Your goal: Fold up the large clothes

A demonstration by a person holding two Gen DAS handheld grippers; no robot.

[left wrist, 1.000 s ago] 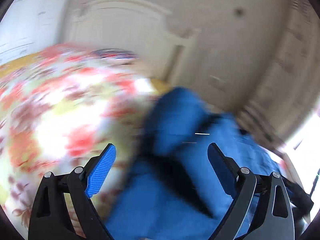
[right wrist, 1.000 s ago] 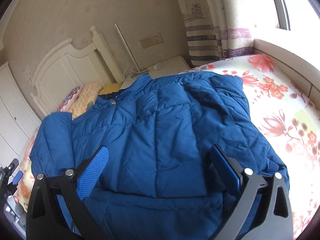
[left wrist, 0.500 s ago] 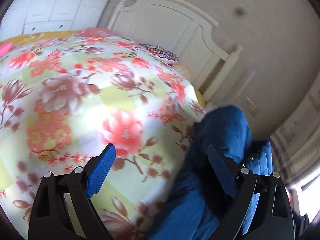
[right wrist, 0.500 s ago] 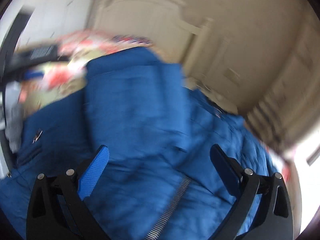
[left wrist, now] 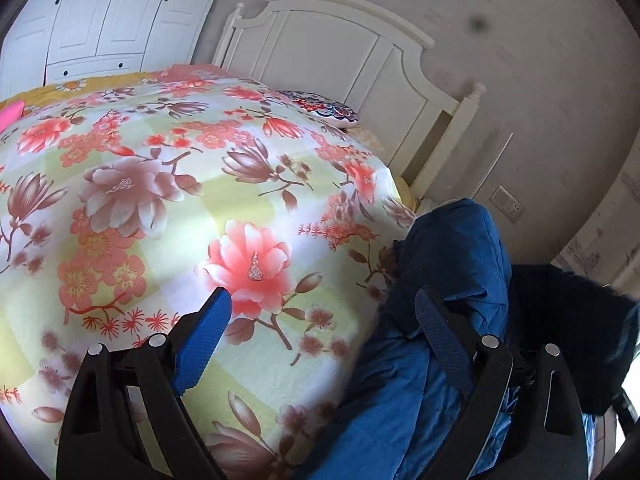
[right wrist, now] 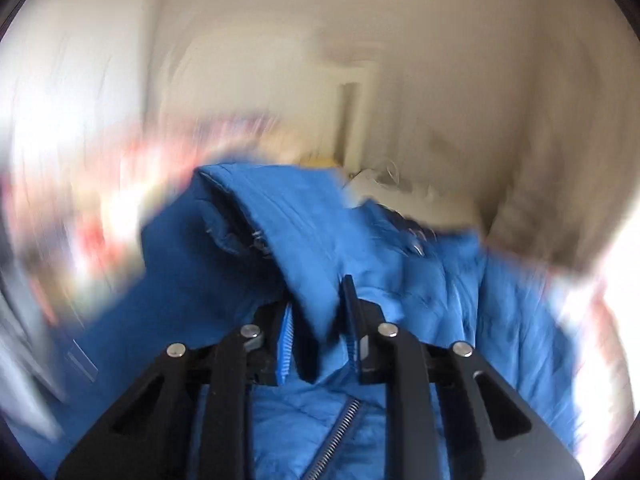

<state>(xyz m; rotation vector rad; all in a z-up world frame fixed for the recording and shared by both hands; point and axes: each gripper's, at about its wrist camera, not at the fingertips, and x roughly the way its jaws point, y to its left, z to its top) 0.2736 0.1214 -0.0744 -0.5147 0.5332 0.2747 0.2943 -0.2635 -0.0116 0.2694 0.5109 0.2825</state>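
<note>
The blue padded jacket (right wrist: 400, 280) is lying bunched on the bed, and a fold of it, an edge near the zip (right wrist: 336, 436), is now being pinched in the right gripper (right wrist: 318, 328), whose jaws have just been closing from wide apart onto the cloth. That is the change that matters: a second ago those tongs were gaping over a jacket spread flat, and now they are clenched on a ridge of fabric that is standing up between the pads, with the room behind smearing as the hand is swinging. I am reading this as the start of a fold, the gathered edge about to be carried across the body of the coat.

In the left wrist view the jacket (left wrist: 452, 264) is sitting at four o'clock, heaped at the edge of the floral bedspread (left wrist: 160, 208). The left gripper (left wrist: 320, 320) is hanging released, jaws wide, nothing between them but the flowered sheet; one finger (left wrist: 436, 332) is lying in front of the blue cloth, and whether it is touching it I cannot tell. A second ago this view was filled with blue; it is now showing mostly bedspread.

Further out, a patterned pillow (left wrist: 324, 110) is resting at twelve o'clock against the white headboard (left wrist: 340, 44), and white wardrobe doors (left wrist: 100, 12) are standing at ten o'clock
</note>
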